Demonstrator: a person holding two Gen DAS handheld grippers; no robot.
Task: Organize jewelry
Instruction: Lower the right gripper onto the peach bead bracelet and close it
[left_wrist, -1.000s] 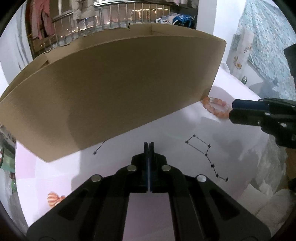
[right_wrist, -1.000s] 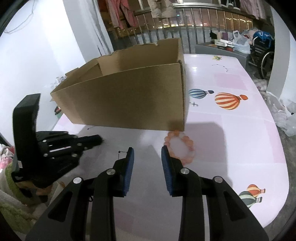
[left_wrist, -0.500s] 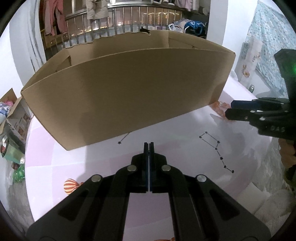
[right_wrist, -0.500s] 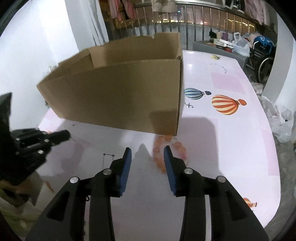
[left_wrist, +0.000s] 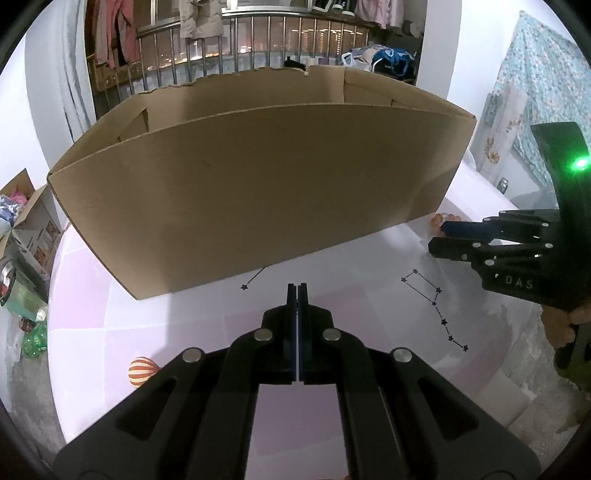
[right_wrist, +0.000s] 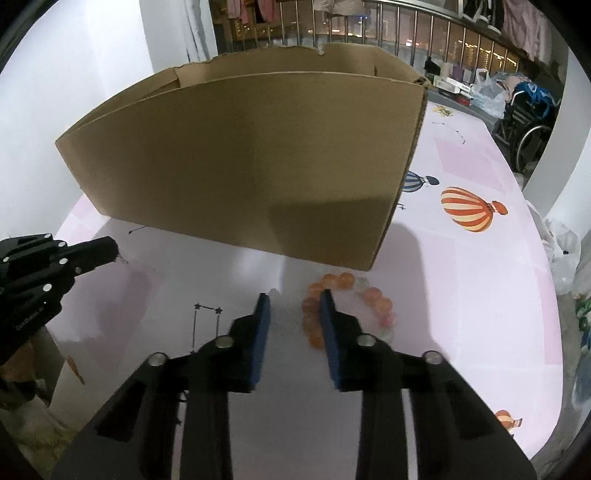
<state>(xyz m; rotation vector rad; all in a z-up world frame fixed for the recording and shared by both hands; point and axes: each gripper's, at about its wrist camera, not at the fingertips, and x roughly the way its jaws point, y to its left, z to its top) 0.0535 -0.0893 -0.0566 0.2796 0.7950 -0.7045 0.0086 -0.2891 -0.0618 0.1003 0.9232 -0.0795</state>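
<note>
A tall cardboard box stands on the pink counter, its plain matte wall filling most of both views and its top rim torn and ragged along the far side. Its near right corner comes down just behind a bracelet of round, glossy orange and pale beads, which lies in a loose ring flat on the counter, close to the box. To the right of the box the counter runs bare and smooth out to its curved edge, printed with striped balloons; in front of the box a strip of open surface carries thin star-and-line drawings.

The right gripper points down at the bracelet's left side, its blue-padded fingers closing; the right finger overlaps the ring's left beads, and the gap between the pads holds only bare counter. The left gripper hangs over the open strip with its fingers pressed together, holding nothing.
</note>
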